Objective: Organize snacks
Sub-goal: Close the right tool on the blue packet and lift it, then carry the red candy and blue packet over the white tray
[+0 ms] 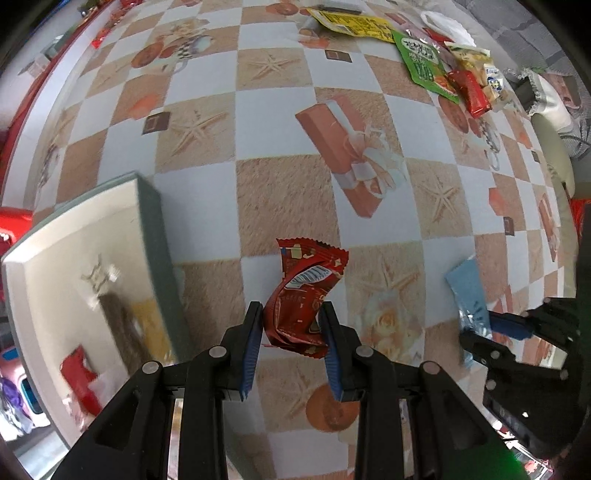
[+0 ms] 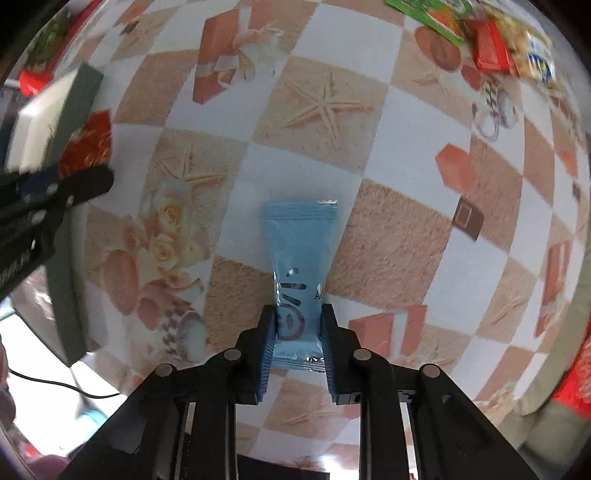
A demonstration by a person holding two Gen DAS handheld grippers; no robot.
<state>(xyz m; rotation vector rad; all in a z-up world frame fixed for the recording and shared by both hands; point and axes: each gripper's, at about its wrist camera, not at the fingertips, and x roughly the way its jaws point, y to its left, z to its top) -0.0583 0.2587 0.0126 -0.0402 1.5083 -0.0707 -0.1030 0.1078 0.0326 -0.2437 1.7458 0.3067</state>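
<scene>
Between the left gripper's (image 1: 291, 325) blue pads a crumpled red packet (image 1: 308, 291) is pinched at its lower half, its serrated top standing free above the checked tablecloth (image 1: 280, 199). To its right, the right gripper (image 2: 298, 325) is clamped on the lower end of a blue packet (image 2: 299, 254), which sticks out flat beyond the fingertips over the same cloth. Both tongs are thus closed on a snack, neither yet over the box.

Just left of the red packet stands the box (image 1: 147, 236), grey-green outside, white inside. It already holds some items: a red wrapper (image 1: 79, 380), something dark and something yellow, all blurred. So sorting seems under way, with two more snacks probably about to go in.

Far right on the table, a pile (image 1: 443, 62) of packets waits: yellow, green, red and pale ones overlapping. A few more red wrappers (image 1: 107, 29) lie at the far left edge. Much of the job looks undone.
</scene>
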